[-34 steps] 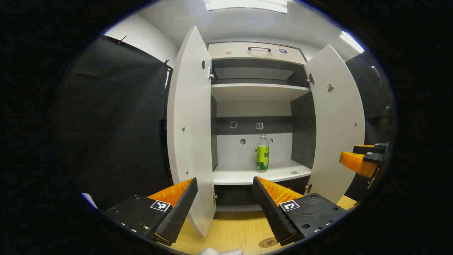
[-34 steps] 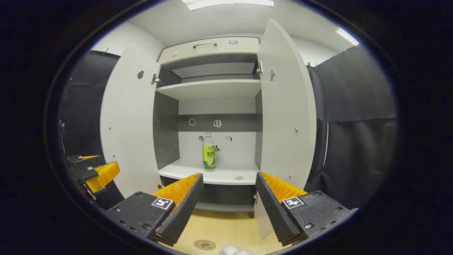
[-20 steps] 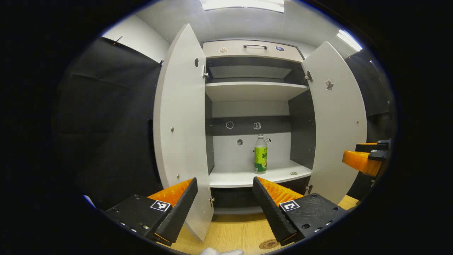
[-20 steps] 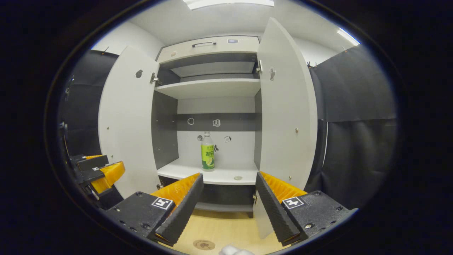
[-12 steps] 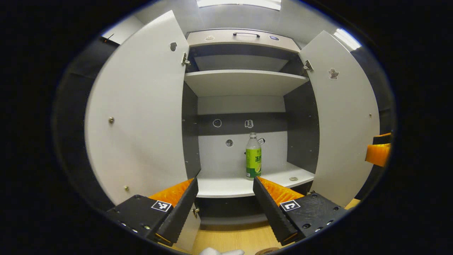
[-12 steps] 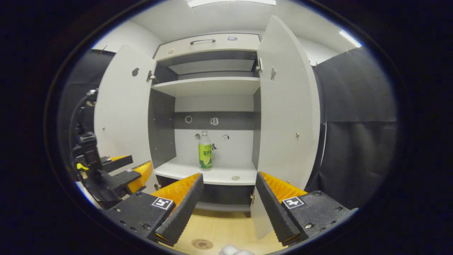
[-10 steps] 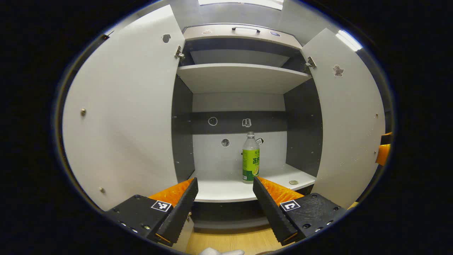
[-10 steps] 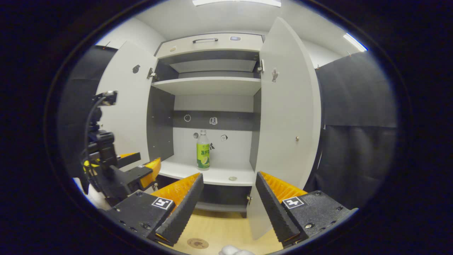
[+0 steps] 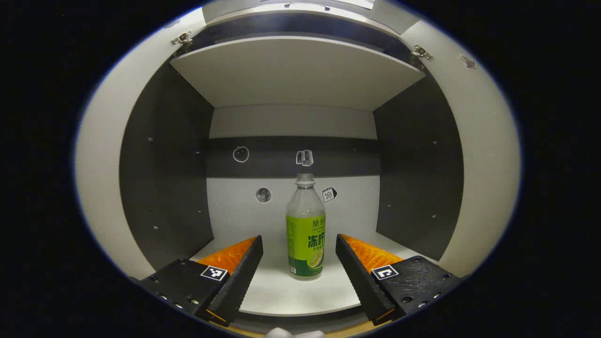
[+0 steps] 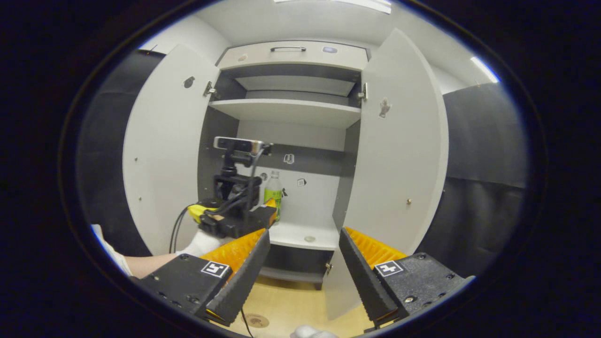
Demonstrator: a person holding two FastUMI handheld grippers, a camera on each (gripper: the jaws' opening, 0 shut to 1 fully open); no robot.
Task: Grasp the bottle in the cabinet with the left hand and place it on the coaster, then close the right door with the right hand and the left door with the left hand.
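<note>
1. In the left gripper view, the left gripper (image 9: 299,274) occupies the bottom of the frame. Its two fingers are spread wide, and nothing is held between them. The spread leaves room for the bottle to pass between the fingers.

2. The bottle (image 9: 305,228) stands upright at lower centre, on the lower shelf (image 9: 300,293) of the cabinet. It lies in line with the gap between the fingers but beyond their tips, so no finger touches it. Judgement: the current step is the approach for the grasp, and closure on the bottle is not yet due.

3. In the right gripper view, the right gripper (image 10: 303,277) sits at the bottom of the frame, fingers likewise spread and empty, outside the cabinet. Judgement: it waits there because its step, closing a door, comes later.

4. The coaster (image 10: 256,320) lies on the wooden table (image 10: 291,300) at bottom centre, in front of the cabinet. This is the target for the bottle.

5. The left door (image 10: 162,150) at centre left and the right door (image 10: 399,155) at centre right both stand open, which gives access to the shelf.

6. Stickers on the back wall (image 9: 291,155) sit behind the bottle, at middle centre of the left gripper view.
</note>
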